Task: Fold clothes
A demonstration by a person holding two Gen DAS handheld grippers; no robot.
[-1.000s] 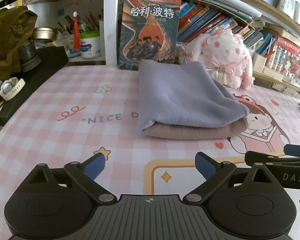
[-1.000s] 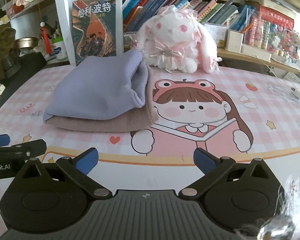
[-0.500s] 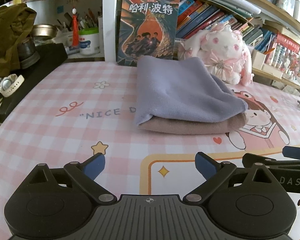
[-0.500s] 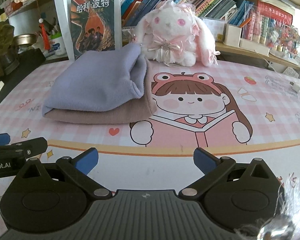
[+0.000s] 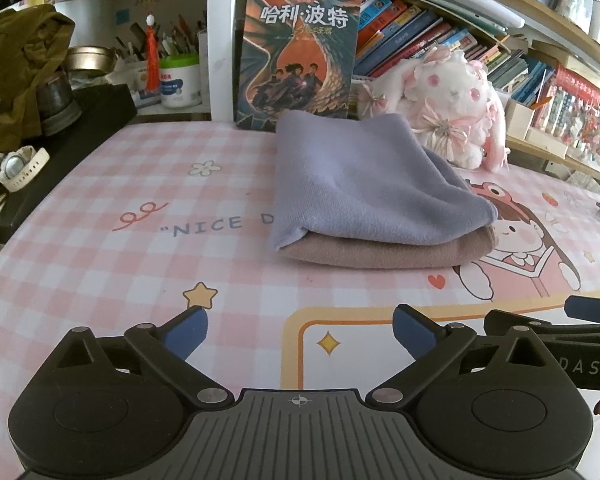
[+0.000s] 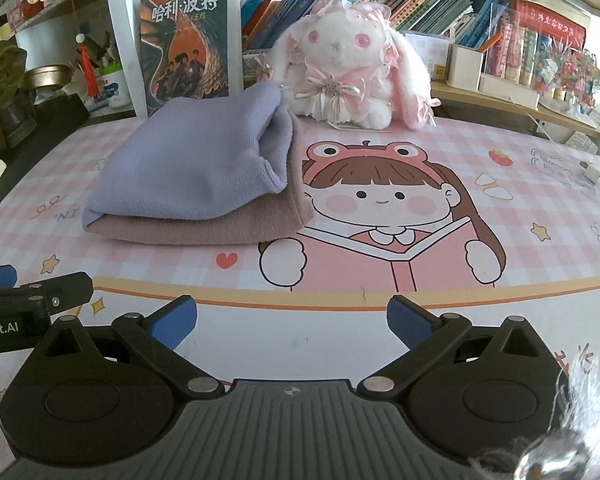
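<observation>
A folded lilac cloth (image 5: 364,188) lies on top of a folded tan cloth (image 5: 388,250) on the pink checked table mat (image 5: 120,248). The stack also shows in the right wrist view, lilac (image 6: 188,172) over tan (image 6: 204,230). My left gripper (image 5: 300,330) is open and empty, held back from the stack above the mat's front part. My right gripper (image 6: 292,322) is open and empty, also back from the stack. Each gripper shows at the other view's edge.
A white plush rabbit (image 6: 348,68) sits behind the stack on the right. An upright book (image 5: 296,56) and shelves of books stand at the back. A black box with a watch (image 5: 20,166) is at the left edge. A cable and plug (image 6: 592,170) lie far right.
Both grippers have drawn back a little from the folded stack, which now looks slightly farther and higher in both views. The cloths have not moved.
</observation>
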